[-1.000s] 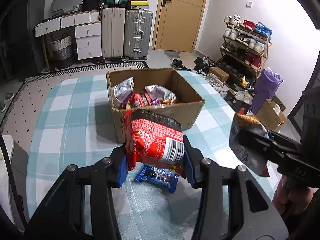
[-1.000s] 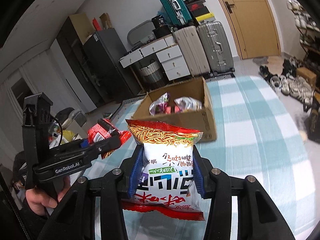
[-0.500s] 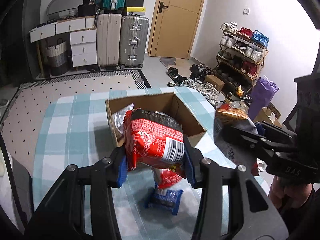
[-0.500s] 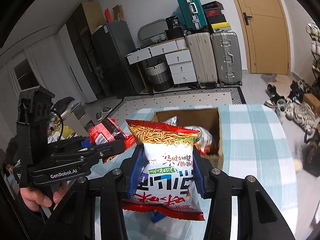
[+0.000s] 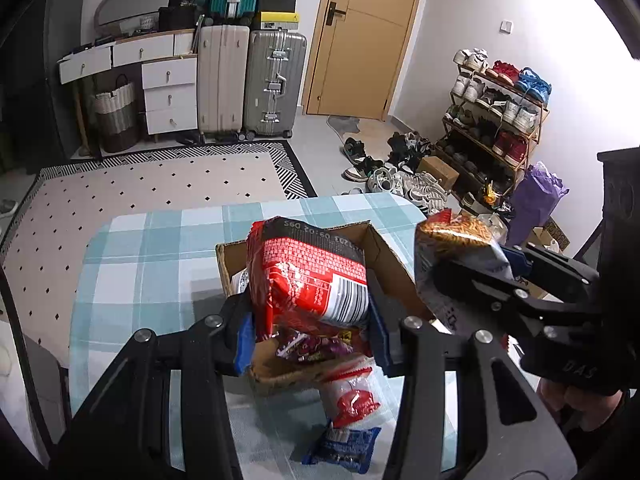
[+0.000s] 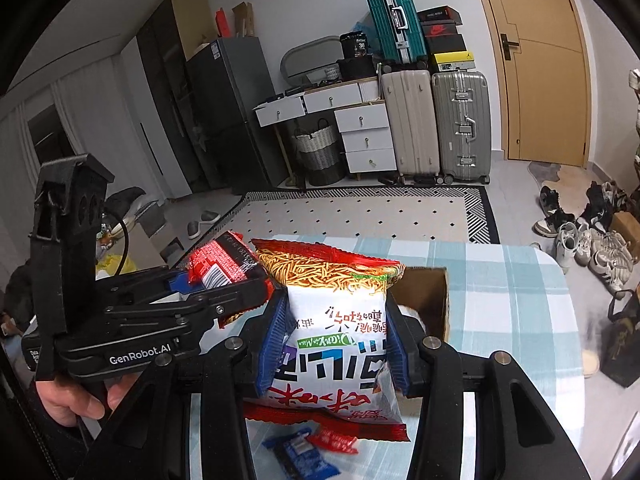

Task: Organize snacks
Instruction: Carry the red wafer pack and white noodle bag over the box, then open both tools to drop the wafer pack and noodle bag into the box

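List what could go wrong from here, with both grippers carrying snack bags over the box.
1. The left gripper and right gripper sit close together, the red bag beside the noodle bag; they could bump over the narrow cardboard box.
2. Snacks already lie in the box; a bulky bag might perch on them and slide out.
3. The blue packet and small red-and-white packet lie on the table under the grippers, easily overlooked.

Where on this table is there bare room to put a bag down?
Bare cloth lies left of the box, out to the table edge, and right of it in the right wrist view. The near side is crowded: a blue packet and a red-and-white packet lie just before the box.
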Motion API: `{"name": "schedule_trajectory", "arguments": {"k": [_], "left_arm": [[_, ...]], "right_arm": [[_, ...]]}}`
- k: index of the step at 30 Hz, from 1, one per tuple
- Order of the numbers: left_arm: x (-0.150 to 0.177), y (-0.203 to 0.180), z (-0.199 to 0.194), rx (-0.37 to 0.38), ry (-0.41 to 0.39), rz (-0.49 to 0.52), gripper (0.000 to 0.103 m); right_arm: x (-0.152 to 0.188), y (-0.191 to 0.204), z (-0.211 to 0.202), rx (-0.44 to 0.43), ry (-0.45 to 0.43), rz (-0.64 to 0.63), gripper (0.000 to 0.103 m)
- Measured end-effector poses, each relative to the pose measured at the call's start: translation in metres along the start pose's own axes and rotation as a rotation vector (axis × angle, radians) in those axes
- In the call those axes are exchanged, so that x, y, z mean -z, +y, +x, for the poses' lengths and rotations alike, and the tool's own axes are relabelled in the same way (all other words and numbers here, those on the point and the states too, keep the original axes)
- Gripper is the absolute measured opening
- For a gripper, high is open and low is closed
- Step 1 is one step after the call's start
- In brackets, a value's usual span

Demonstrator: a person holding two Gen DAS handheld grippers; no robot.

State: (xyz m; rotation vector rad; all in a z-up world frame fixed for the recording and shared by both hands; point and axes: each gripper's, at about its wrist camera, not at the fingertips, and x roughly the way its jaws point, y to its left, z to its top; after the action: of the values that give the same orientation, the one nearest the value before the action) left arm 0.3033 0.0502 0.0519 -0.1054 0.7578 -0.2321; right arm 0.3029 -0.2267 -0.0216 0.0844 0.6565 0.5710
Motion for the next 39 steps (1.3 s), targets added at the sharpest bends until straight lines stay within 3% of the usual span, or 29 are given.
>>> {"name": "schedule_trajectory", "arguments": {"k": [3, 17, 20, 21, 22, 24, 26, 27, 39], "left_arm": [[-0.005, 0.003, 0.018, 0.003, 0.018, 0.005, 0.043], [0.006, 0.021, 0.104, 0.05, 0.113, -0.005, 0.043], [0.006, 0.02, 0.117, 0.008, 0.132, 0.0, 0.049], [0.006, 0.021, 0.119, -0.013, 0.132, 0.001, 0.057], [0.006, 0.022, 0.119, -0.03, 0.131, 0.0, 0.067], [0.008, 0.025, 0.117, -0.029, 0.119, -0.005, 0.077], [0.008, 0.027, 0.113, -0.019, 0.104, -0.003, 0.078], [0.008, 0.027, 0.111, -0.021, 0.103, -0.003, 0.078], [0.02, 0.015, 0.06, -0.042, 0.057, 0.004, 0.079]], "right_arm": [[-0.004, -0.007, 0.013, 0.037, -0.013, 0.009, 0.046], [0.017, -0.039, 0.083, 0.05, 0.06, 0.024, 0.046], [0.021, -0.045, 0.094, 0.06, 0.073, 0.034, 0.047], [0.021, -0.047, 0.096, 0.066, 0.083, 0.043, 0.049], [0.023, -0.052, 0.098, 0.07, 0.091, 0.057, 0.053], [0.023, -0.058, 0.095, 0.073, 0.076, 0.072, 0.055], [0.021, -0.063, 0.086, 0.068, 0.039, 0.085, 0.069], [0.02, -0.065, 0.079, 0.064, 0.012, 0.093, 0.071], [0.017, -0.035, 0.02, 0.058, -0.055, 0.013, 0.071]]}}
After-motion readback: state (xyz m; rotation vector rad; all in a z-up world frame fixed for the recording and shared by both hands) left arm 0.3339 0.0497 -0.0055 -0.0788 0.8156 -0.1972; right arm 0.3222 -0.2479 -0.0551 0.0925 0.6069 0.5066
